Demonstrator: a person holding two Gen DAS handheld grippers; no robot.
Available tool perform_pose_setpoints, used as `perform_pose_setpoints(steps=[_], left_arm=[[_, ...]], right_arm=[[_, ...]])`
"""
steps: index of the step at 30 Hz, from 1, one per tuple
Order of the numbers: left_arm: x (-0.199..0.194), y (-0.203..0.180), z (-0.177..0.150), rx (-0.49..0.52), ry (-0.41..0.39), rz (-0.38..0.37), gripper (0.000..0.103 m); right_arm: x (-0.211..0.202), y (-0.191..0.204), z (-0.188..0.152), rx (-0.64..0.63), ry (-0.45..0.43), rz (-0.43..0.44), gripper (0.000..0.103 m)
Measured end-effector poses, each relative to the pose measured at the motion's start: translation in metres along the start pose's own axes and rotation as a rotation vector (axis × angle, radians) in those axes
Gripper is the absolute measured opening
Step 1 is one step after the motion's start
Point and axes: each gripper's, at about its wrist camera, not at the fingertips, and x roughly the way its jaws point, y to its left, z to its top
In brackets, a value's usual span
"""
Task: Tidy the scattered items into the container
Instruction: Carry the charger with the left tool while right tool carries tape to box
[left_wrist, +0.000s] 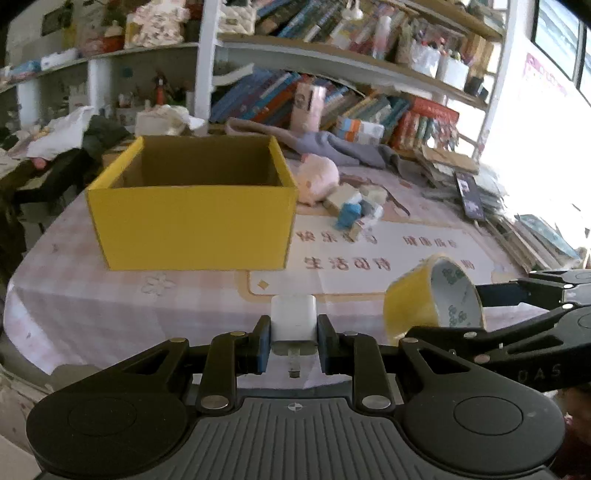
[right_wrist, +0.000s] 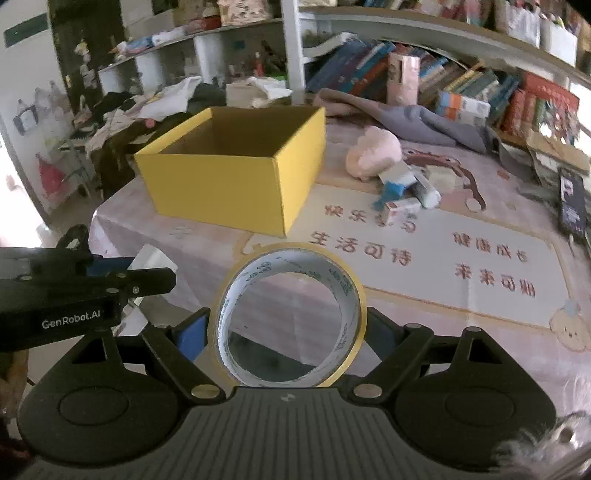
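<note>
An open yellow cardboard box (left_wrist: 192, 225) stands on the table, also in the right wrist view (right_wrist: 236, 177). My left gripper (left_wrist: 293, 345) is shut on a white charger plug (left_wrist: 293, 319), held above the near table edge in front of the box. My right gripper (right_wrist: 290, 328) is shut on a yellow tape roll (right_wrist: 290, 314), held upright to the right of the left gripper; the roll also shows in the left wrist view (left_wrist: 432, 295). A pink plush toy (right_wrist: 375, 151) and a pile of small boxes and a blue item (right_wrist: 404, 190) lie right of the box.
A grey cloth (right_wrist: 424, 125) lies behind the plush toy. Stacked books and papers (left_wrist: 480, 192) line the table's right side. Shelves of books (left_wrist: 314, 92) stand behind. Clothes (right_wrist: 122, 110) are heaped to the left. The tablecloth (right_wrist: 480, 266) has printed characters.
</note>
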Motion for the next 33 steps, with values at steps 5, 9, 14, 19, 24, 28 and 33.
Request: perform_pose_setpoints(steps=[5,9,14,19,24,28,33], left_arm=[[-0.001,0.012,0.004,-0.058,-0.027,0.029,0.024],[-0.002,0.014,0.008,-0.063,-0.038,0.045,0.024],[-0.001,0.016,0.008,-0.067,-0.033,0.059,0.024],[0.000,0.018,0.009,-0.071,-0.027,0.067,0.024],[-0.001,0.022,0.007,-0.069,-0.023,0.070,0.024],[-0.003,0.028,0.006,-0.072,-0.017,0.073,0.024],[-0.005,0.037,0.002,-0.072,0.000,0.075,0.024]], right_arm=[[0.007,0.010,0.007,-0.074,0.006,0.032,0.085],[0.011,0.011,0.014,-0.092,0.000,0.049,0.085],[0.014,0.013,0.020,-0.107,-0.002,0.067,0.085],[0.017,0.014,0.021,-0.107,0.000,0.076,0.085],[0.019,0.018,0.022,-0.107,0.004,0.081,0.085],[0.021,0.025,0.023,-0.112,0.008,0.088,0.085],[0.025,0.036,0.023,-0.115,0.020,0.100,0.085]])
